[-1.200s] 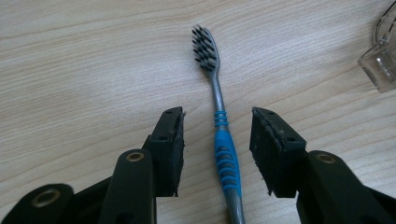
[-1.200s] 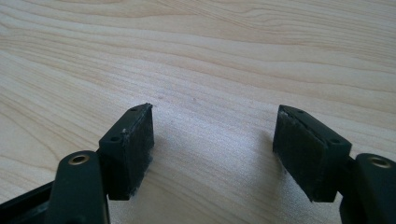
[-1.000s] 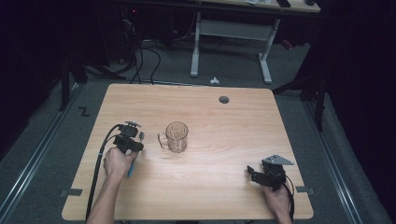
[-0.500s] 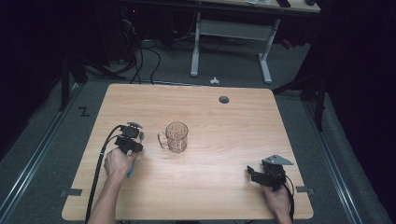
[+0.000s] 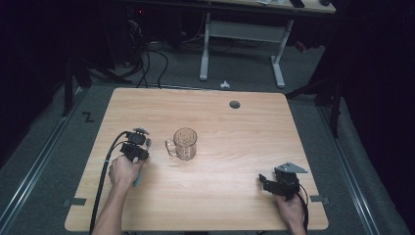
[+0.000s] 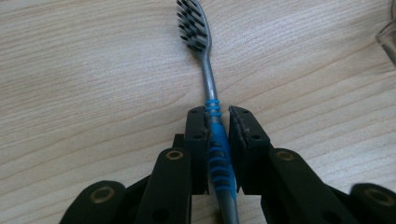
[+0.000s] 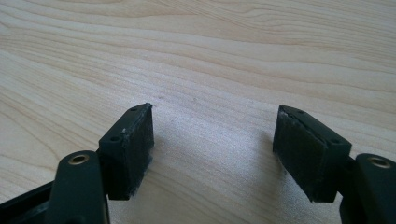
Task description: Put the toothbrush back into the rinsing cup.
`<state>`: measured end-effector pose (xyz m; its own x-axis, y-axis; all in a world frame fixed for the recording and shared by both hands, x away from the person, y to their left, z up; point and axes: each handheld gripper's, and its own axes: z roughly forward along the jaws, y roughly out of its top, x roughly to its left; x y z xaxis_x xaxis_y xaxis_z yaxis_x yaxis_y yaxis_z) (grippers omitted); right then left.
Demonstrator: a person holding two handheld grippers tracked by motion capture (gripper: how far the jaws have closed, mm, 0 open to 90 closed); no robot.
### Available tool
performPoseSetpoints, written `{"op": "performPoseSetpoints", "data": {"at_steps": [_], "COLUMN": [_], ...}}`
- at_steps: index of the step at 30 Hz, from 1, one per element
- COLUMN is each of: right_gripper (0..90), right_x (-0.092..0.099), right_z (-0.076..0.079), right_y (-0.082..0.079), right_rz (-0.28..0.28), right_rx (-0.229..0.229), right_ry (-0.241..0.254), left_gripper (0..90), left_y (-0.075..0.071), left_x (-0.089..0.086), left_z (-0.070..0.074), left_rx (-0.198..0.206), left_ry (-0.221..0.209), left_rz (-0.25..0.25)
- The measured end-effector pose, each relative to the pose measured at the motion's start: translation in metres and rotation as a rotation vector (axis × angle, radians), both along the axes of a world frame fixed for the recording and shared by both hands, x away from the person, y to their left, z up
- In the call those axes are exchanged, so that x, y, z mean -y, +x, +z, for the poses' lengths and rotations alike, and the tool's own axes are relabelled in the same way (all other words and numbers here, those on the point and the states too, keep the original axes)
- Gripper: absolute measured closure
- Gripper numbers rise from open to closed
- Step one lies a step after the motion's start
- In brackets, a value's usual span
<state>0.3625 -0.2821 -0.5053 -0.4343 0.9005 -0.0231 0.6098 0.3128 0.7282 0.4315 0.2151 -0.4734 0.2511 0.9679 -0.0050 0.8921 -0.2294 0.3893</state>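
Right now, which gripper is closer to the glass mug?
The left. The left gripper sits just left of the glass mug, shut on a toothbrush. The right gripper rests far off, open, near the table's front right corner.

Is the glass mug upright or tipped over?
Upright: the glass mug stands on its base on the table, open rim upward, handle toward the left gripper.

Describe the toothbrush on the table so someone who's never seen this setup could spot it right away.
On the wooden table, look left of the glass mug. There the left gripper is shut on a thin toothbrush: grey stem, blue ribbed grip, dark bristles pointing away.
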Motion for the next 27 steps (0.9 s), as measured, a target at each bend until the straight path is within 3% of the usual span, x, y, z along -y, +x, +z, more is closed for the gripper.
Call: {"op": "performPoseSetpoints", "data": {"at_steps": [7, 27], "right_gripper": [29.1, 29.0], "right_x": [0.000, 0.000], "right_z": [0.000, 0.000], "right_y": [0.000, 0.000], "right_rz": [0.000, 0.001], "right_rx": [-0.001, -0.001], "right_ry": [0.001, -0.001], "left_gripper": [79.0, 79.7], "left_y": [-0.001, -0.019], "left_x": [0.001, 0.002], "left_z": [0.000, 0.025], "left_rx": [0.007, 0.095], "left_ry": [0.011, -0.031], "left_rz": [-0.006, -0.048]}}
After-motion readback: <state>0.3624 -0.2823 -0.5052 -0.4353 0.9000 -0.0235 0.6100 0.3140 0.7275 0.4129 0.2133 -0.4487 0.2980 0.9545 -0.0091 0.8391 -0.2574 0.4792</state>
